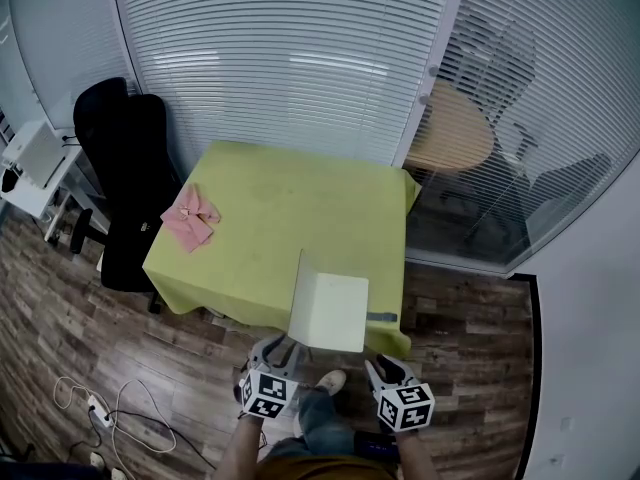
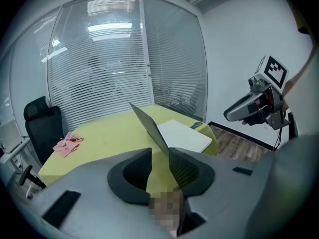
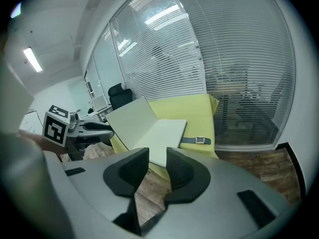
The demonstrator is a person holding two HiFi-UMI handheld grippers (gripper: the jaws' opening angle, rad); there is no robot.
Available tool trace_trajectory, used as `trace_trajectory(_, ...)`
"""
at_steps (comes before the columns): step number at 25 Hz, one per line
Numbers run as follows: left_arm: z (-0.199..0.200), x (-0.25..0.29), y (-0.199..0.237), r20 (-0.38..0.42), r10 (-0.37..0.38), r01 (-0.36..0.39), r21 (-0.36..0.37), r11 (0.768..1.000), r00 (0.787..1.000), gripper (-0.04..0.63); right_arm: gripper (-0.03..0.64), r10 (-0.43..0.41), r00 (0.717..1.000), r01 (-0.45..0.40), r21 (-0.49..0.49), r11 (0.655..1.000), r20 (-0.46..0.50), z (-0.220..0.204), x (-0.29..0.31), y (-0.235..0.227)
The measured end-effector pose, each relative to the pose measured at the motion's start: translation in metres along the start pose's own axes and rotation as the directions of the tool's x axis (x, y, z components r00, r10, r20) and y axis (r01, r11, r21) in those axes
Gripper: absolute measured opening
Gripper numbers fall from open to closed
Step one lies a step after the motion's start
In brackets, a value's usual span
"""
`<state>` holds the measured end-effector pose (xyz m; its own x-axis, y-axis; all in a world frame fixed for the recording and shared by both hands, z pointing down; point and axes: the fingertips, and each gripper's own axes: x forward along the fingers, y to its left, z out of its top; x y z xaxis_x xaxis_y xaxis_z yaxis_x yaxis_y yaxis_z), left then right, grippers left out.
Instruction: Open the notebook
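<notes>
Table [image 1: 280,208]: covered in yellow-green cloth, standing before a glass wall with blinds [image 1: 290,58] on a wood floor [image 1: 60,308].

Notebook [image 1: 335,313]: pale, at the table's near edge, just ahead of both grippers. It lies partly open. The cover [image 3: 130,121] is raised steeply from the left side, and the pale inner page lies flat and exposed.

Strap [image 3: 199,140]: grey with a metal buckle, flat on the table, touching the notebook's right side.

Left gripper [image 2: 160,156]: at the near left corner of the notebook. Its jaws stand a narrow gap apart. The cover's free edge runs down into that gap and lies against the right-hand jaw, while the other jaw stands clear of it. In the right gripper view its tips [image 3: 97,128] meet the cover's left edge. Marker cube faces the head camera.

Right gripper [image 3: 157,156]: held off the table's near edge, right of the notebook and apart from it. Its jaws are parted with nothing between them; bare floor shows through the gap.

Pink cloth [image 1: 191,216]: crumpled, near the table's left edge, well apart from the notebook.

Black chair [image 1: 125,168]: on the floor just beside the table's left side.

Cable and power strip [image 1: 95,403]: loose on the floor, lower left.
</notes>
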<state>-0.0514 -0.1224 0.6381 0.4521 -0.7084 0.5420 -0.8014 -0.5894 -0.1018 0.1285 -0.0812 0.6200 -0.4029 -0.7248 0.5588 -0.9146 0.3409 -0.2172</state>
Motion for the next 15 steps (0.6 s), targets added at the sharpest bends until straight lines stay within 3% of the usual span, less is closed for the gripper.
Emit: trace_trajectory(15, -0.021, 0.000, 0.019, -0.038, 0.031, -0.033, -0.046, 0.998, 0.999, 0.109, 0.115, 0.007, 1.000, -0.007, -0.001, 1.000, -0.017, 0.002, 0.009, -0.001)
